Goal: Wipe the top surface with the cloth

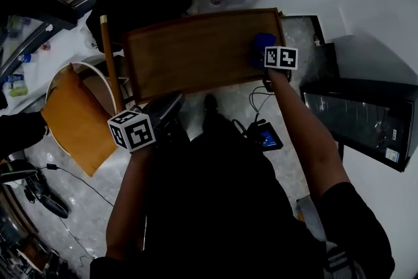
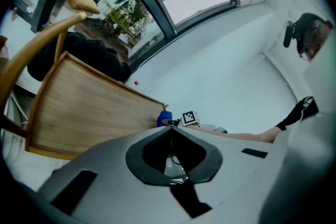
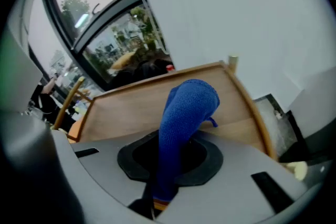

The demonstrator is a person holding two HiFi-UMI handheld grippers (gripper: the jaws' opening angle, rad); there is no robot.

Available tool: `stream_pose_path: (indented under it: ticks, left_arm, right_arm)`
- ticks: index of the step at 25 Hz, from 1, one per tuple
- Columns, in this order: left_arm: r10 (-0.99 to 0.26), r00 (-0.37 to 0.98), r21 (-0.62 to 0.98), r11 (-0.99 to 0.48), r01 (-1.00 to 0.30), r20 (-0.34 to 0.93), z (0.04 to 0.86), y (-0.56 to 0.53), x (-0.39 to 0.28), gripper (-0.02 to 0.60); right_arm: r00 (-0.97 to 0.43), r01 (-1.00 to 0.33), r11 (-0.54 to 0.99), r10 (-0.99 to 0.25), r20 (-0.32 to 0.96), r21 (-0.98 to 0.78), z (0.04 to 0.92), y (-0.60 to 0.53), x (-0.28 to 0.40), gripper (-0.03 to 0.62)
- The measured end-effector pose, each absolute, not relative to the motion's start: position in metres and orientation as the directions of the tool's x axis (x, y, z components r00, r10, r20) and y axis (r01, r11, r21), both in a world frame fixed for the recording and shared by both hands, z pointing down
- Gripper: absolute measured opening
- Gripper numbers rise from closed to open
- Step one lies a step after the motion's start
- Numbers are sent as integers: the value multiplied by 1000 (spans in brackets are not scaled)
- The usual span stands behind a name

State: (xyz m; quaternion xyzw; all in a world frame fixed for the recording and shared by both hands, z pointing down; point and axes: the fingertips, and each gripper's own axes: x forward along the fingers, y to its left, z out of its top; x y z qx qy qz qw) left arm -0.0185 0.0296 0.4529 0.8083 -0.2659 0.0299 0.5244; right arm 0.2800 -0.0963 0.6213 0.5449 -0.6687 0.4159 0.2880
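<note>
- the wooden top [image 1: 196, 55] is the landmark; everything below is placed against it.
- the right gripper [image 1: 263, 57] sits at the right end of the wooden top, its jaws clamped on the blue cloth [image 1: 262, 42].
- the cloth bulges out past the jaws over the top's right end, near the far corner. i cannot tell whether it is pressed against the wood or only just above it.
- the left gripper [image 1: 170, 103] is at the near left corner of the wooden top, jaws together with nothing between them.
- an orange chair [image 1: 75, 117] stands off the top's left end.
- step in hand, as i judge it: the wiping pass is at or near its right-hand limit, and most of the top lies to the left of the cloth.
- the next move calls for keeping the cloth flat on the wood with steady pressure and drawing it leftward along the top, staying inside the raised rim.
</note>
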Motion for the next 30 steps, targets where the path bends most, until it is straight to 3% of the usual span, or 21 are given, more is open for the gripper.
stream_pose_path:
  ticks: [7, 15, 20, 30]
  left_arm:
    - [-423, 829, 813, -287, -506, 366, 455, 45, -119, 11]
    - [-444, 803, 812, -239, -533, 397, 469, 69, -191, 11]
    - [-445, 798, 816, -215, -536, 407, 475, 78, -210, 11]
    - [-454, 792, 816, -207, -539, 408, 474, 77, -211, 11]
  right_arm:
    - [-608, -793, 325, -382, 696, -515, 610, -69, 26, 59]
    - [-744, -646, 425, -165, 647, -635, 631, -23, -160, 59]
    - [-730, -614, 512, -79, 679, -601, 652, -6, -203, 59]
    - [-686, -627, 532, -32, 727, -569, 667, -7, -199, 58]
